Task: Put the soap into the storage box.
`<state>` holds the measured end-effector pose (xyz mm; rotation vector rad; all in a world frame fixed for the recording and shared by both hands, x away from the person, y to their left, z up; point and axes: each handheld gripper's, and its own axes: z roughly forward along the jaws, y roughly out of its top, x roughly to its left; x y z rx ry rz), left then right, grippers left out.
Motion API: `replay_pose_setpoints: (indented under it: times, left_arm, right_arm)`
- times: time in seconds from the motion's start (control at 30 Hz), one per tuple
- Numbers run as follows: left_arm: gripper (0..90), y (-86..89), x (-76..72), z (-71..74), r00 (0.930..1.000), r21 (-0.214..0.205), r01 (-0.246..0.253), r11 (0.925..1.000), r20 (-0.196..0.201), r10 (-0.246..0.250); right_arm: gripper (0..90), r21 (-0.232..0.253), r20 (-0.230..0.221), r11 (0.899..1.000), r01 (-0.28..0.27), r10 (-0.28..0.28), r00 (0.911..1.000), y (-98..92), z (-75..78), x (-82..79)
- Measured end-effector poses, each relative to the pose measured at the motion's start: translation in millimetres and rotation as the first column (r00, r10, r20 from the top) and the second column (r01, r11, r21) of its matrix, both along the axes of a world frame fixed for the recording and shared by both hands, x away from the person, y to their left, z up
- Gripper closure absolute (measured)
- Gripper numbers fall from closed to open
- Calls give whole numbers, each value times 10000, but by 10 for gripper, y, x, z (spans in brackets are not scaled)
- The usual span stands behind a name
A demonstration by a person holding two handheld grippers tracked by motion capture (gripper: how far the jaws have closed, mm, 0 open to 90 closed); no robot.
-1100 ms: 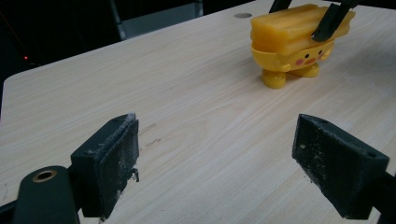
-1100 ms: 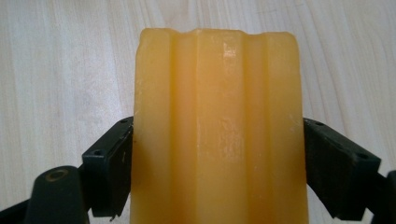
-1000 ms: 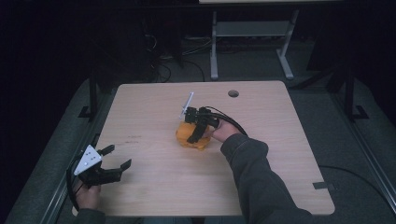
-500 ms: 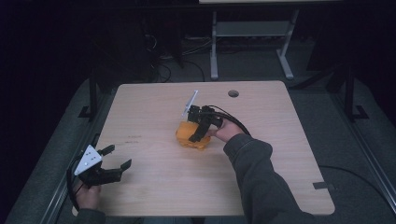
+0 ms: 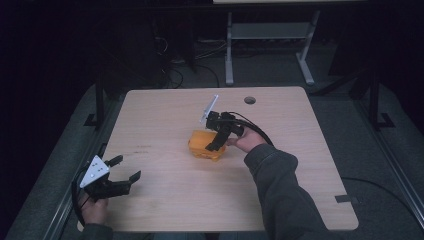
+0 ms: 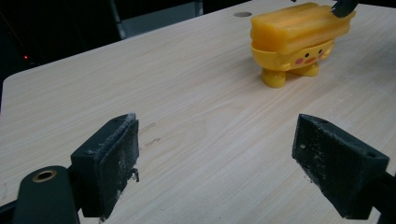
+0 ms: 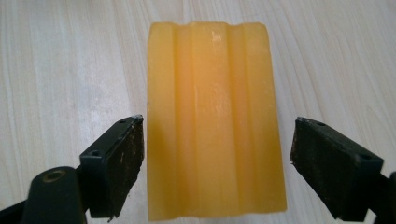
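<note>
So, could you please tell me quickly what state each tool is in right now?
Left tool: open, empty, above the wooden table.
Right tool: open, jaws astride the ridged yellow plastic toy, not gripping.

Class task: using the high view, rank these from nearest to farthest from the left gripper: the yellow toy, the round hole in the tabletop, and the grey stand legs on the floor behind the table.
From the left gripper:
1. Yellow toy, mid-table, under the right gripper.
2. Round hole, near the table's far edge.
3. Grey stand legs, on the floor beyond the table.

My left gripper [image 6: 219,163] hangs wide open over the table [image 6: 187,93]; the yellow toy [image 6: 295,42] stands well ahead, right of centre.
</note>
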<state>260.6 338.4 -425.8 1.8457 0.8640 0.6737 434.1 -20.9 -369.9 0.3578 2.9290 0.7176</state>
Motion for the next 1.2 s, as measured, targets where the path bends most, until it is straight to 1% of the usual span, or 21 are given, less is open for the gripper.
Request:
replay_pose_setpoints:
  times: [0.13, 0.23, 0.3, 0.4, 0.5, 0.6, 0.93, 1.0, 1.03, 1.2]
  left_arm:
    - [139, 1, 1, -1, 10000, -11, 10, 10000, 13, -10]
    - [139, -1, 1, -3, 10000, -17, 3, 10000, 22, -3]
    - [139, -2, 2, -3, 10000, -17, 5, 10000, 11, -5]
    - [139, -2, 0, 0, 10000, 45, 4, 10000, -4, -4]
    - [139, -2, 0, 1, 10000, 94, 18, 10000, -10, -18]
    - [139, -2, -1, 1, 10000, 100, 14, 9999, -6, -14]
    - [139, -7, 1, -1, 10000, 140, 33, 9999, -9, -33]
    - [139, -11, 1, -2, 10000, 122, 28, 9999, -21, -28]
    - [139, -11, 1, -2, 10000, 115, 22, 9999, -20, -22]
    - [139, -9, 2, -2, 10000, 162, 39, 9999, -28, -38]
  right_arm:
    - [169, 92, 66, 10000, 31, -31, 10000, -37, 27, -16]
    - [170, 298, 130, 9995, 119, -123, 9998, -98, 75, -37]
    - [170, 327, 144, 9994, 136, -141, 9998, -115, 84, -44]
    - [170, 317, 248, 9992, 239, -247, 9994, -171, 105, -67]
    - [170, 475, 260, 9984, 316, -329, 9991, -224, 122, -86]
    - [170, 417, 314, 9985, 342, -355, 9989, -262, 121, -109]
    - [170, 679, 338, 9961, 561, -585, 9977, -431, 132, -180]
    - [176, 711, 239, 9950, 695, -713, 9972, -474, 127, -207]
    - [184, 751, 320, 9953, 607, -632, 9975, -495, 117, -205]
    - [188, 779, 256, 9939, 778, -800, 9965, -578, 107, -237]
